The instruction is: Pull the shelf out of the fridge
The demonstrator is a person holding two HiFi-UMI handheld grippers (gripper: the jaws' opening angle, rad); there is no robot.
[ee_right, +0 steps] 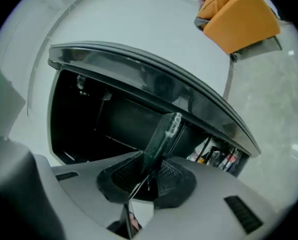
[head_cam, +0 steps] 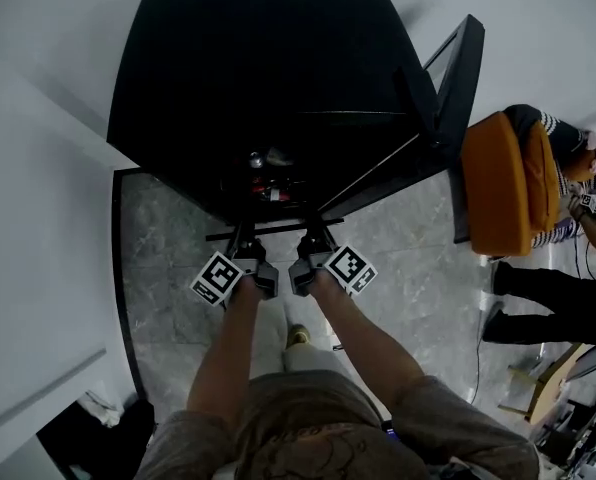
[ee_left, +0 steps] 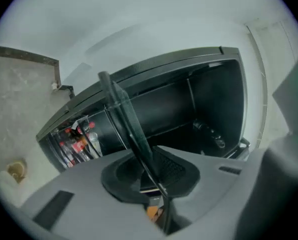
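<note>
The black fridge (head_cam: 258,68) stands open below me. Its glass shelf (head_cam: 268,232) sticks out at the front, with a dark front rail. My left gripper (head_cam: 243,246) is on the rail's left part and my right gripper (head_cam: 314,242) on its right part. In the left gripper view the shelf (ee_left: 123,111) runs edge-on into the left gripper (ee_left: 150,170), whose black pads press on it. The right gripper view shows the shelf (ee_right: 164,133) clamped the same way in the right gripper (ee_right: 145,178).
The fridge door (head_cam: 458,78) stands open at the right. Bottles (head_cam: 268,190) sit on a lower level under the shelf. An orange chair (head_cam: 503,183) with a seated person (head_cam: 573,163) stands right of the door. Grey stone floor (head_cam: 168,268) lies in front.
</note>
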